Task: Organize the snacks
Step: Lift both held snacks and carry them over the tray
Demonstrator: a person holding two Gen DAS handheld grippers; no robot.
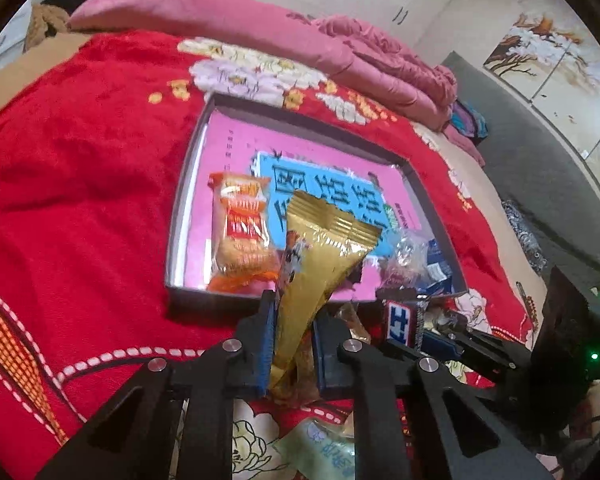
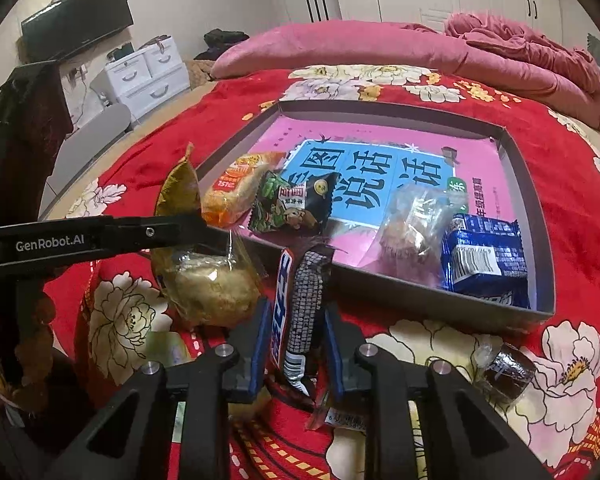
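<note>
A shallow grey box (image 1: 188,184) (image 2: 380,280) lined with a pink and blue sheet lies on the red bed. In it are an orange snack pack (image 1: 242,232) (image 2: 236,184), a green and black pack (image 2: 292,204), a clear-wrapped snack (image 2: 414,224) and a blue pack (image 2: 484,256). My left gripper (image 1: 294,336) is shut on a gold packet (image 1: 320,248) (image 2: 204,276), held just before the box's near edge. My right gripper (image 2: 296,340) (image 1: 436,332) is shut on a blue and black candy bar (image 2: 296,312) (image 1: 400,320), also near the box's near edge.
A red floral blanket (image 1: 80,168) covers the bed, with pink bedding (image 2: 380,44) at the back. Loose snacks lie on the blanket near me: a pale green pack (image 1: 324,448), a dark wrapped piece (image 2: 504,372). White drawers (image 2: 148,76) stand beyond the bed.
</note>
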